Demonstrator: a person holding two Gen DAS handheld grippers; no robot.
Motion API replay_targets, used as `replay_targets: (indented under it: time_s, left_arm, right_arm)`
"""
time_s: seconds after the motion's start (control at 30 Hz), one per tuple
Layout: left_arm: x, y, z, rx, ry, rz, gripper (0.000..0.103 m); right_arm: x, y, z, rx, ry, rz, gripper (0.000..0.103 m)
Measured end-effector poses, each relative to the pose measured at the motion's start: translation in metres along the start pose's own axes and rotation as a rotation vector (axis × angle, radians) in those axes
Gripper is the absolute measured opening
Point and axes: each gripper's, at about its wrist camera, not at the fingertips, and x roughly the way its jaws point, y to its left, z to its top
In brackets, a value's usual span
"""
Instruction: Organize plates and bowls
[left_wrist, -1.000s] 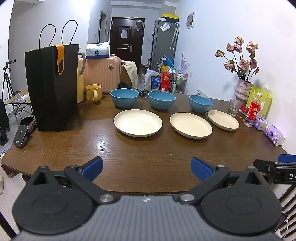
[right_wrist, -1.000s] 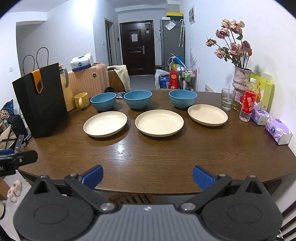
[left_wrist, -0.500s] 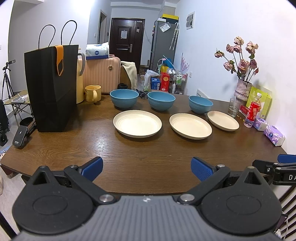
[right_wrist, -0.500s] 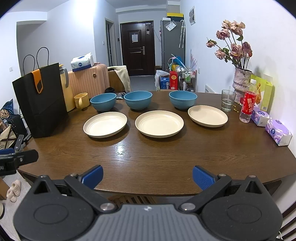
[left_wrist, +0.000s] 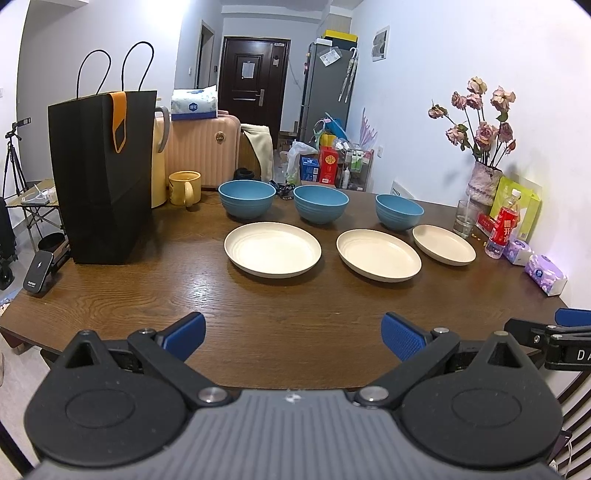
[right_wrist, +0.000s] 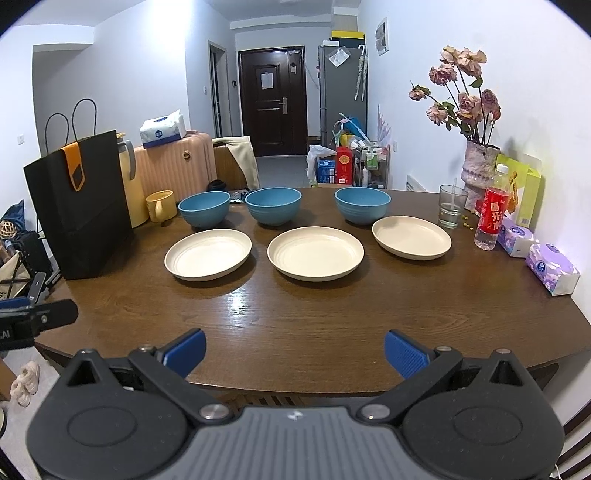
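Three cream plates lie in a row on the brown wooden table (right_wrist: 332, 314): a left plate (right_wrist: 208, 253), a middle plate (right_wrist: 315, 252) and a right plate (right_wrist: 411, 236). Behind each stands a blue bowl: left bowl (right_wrist: 204, 208), middle bowl (right_wrist: 273, 205), right bowl (right_wrist: 362, 204). The left wrist view shows the same plates (left_wrist: 272, 249) (left_wrist: 378, 255) (left_wrist: 443, 244) and bowls (left_wrist: 246, 198) (left_wrist: 320, 204) (left_wrist: 399, 211). My left gripper (left_wrist: 293, 336) and right gripper (right_wrist: 294, 351) hover open and empty over the table's near edge, well short of the plates.
A black paper bag (right_wrist: 79, 205), a yellow mug (right_wrist: 161, 205) and a cream kettle (right_wrist: 131, 184) stand at the table's left. A glass (right_wrist: 451, 206), a red-labelled bottle (right_wrist: 489, 212), a vase of flowers (right_wrist: 478, 170) and tissue packs (right_wrist: 552, 268) line the right side.
Both views have crept slightly; the dishes sit a little lower in the left wrist view. Nothing on the table has moved and both grippers stay open.
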Motion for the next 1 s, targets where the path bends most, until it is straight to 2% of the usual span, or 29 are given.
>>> replay_targets:
  time_s: [1.0]
  left_arm:
    - [0.0006, 0.0024, 0.0022, -0.006, 0.000, 0.000, 0.103]
  right_arm:
    - [-0.0001, 0.0007, 0.0010, 0.000, 0.000, 0.000, 0.103]
